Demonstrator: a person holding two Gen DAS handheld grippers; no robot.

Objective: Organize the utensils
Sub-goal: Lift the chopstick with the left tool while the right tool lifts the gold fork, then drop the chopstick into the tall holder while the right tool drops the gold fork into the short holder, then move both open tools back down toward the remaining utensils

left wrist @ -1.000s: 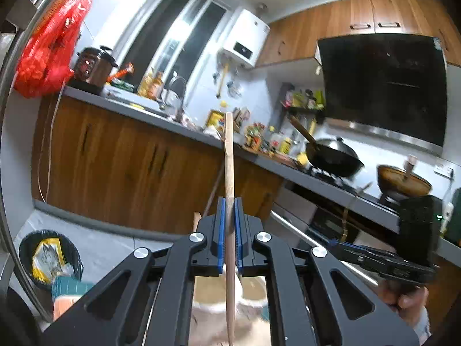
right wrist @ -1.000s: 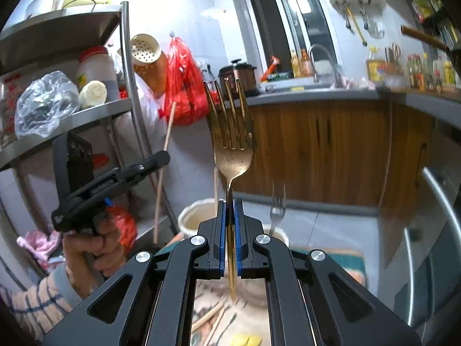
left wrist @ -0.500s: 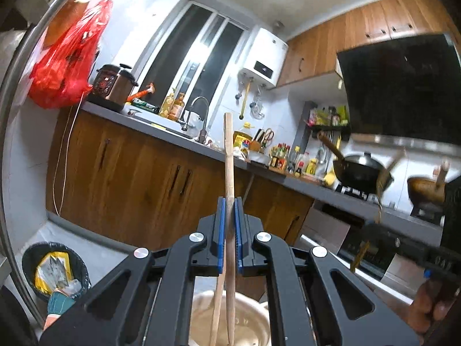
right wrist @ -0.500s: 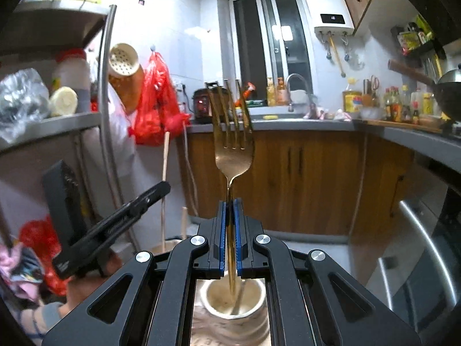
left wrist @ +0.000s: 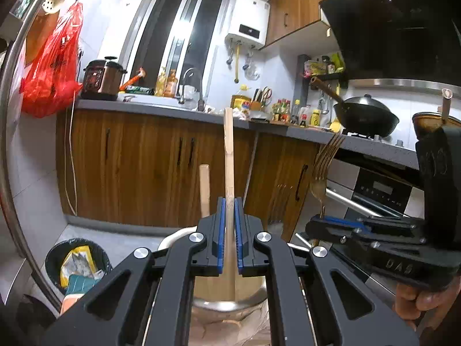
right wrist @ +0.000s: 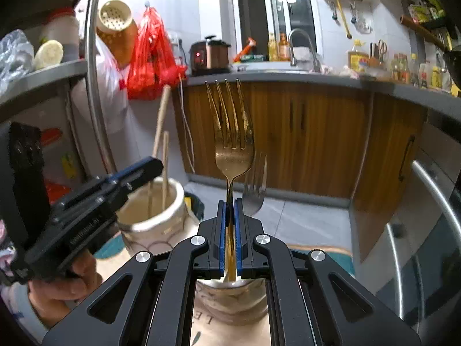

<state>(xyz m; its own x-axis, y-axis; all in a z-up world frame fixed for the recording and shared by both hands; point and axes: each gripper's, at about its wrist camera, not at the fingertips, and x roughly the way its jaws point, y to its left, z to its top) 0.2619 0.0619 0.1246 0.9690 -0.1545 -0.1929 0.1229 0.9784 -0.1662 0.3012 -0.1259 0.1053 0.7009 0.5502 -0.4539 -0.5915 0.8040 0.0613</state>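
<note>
Your left gripper (left wrist: 229,232) clamps a wooden chopstick (left wrist: 229,155) upright at frame centre above a ceramic jar (left wrist: 230,291); your right gripper (right wrist: 229,230) pinches a gold fork (right wrist: 233,144), centre frame.

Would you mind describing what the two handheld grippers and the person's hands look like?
Both the left gripper and right gripper are matte black, with angular linkage arms carrying triangular cut-outs, round silver pivot bolts, and ribbed blue pads lining the fingers. Embossed lettering runs along each body's side, too blurred to read. The bare right hand wraps a black grip. No cables show.
</note>
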